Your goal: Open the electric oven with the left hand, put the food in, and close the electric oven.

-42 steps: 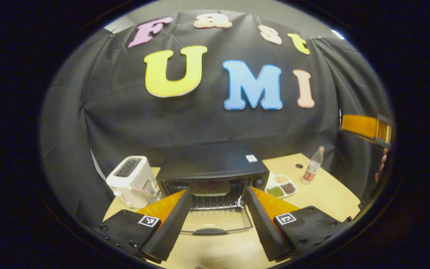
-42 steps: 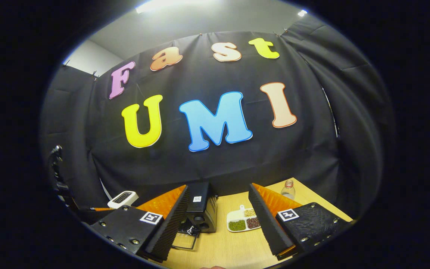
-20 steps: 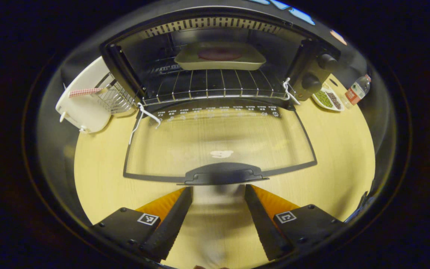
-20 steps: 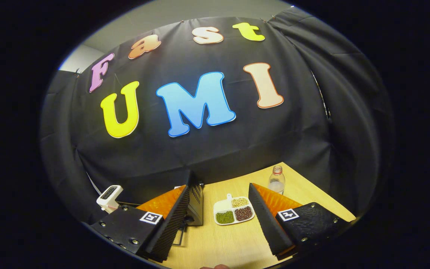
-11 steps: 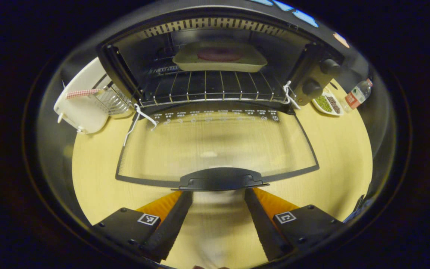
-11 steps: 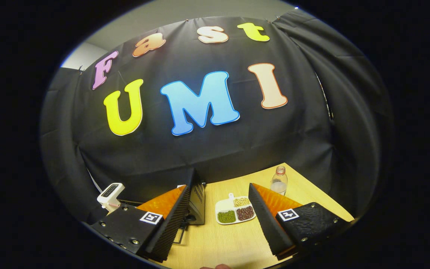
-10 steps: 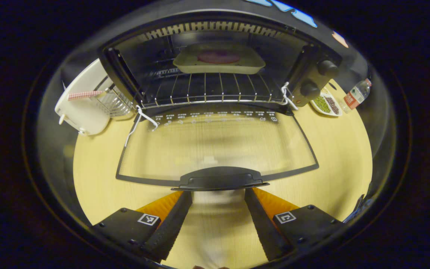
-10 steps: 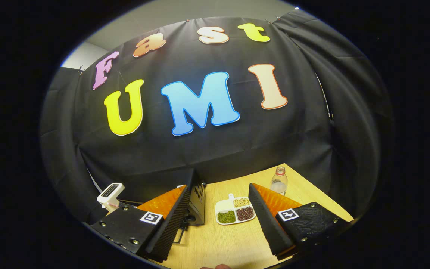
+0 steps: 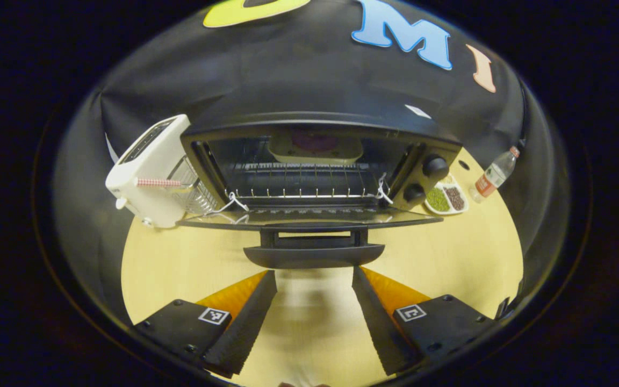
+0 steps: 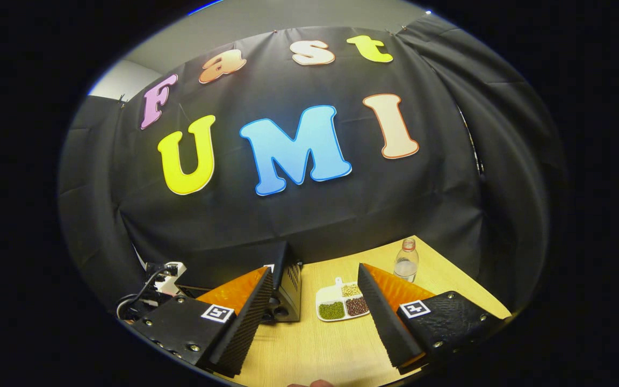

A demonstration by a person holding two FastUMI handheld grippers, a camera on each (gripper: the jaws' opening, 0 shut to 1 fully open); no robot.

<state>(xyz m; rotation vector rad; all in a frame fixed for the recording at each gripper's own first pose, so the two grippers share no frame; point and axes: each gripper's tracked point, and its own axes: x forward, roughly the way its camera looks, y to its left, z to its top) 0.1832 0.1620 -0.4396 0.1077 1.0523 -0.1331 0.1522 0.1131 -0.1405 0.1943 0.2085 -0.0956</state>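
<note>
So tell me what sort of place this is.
Likely a staged kitchen corner inside a recording booth: a black electric oven with its door open, a white toaster and a divided dish of beans share a wooden table against a draped black cloth wall.

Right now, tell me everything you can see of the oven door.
The oven door is a glass pane in a dark frame, hinged at its bottom edge. In the left gripper view it is seen nearly edge-on, about level, so the cavity, wire rack and food tray show above it. Its dark bar handle faces the left gripper, whose fingers are spread just beneath it; contact is unclear. White strings hang at its hinge corners.
</note>
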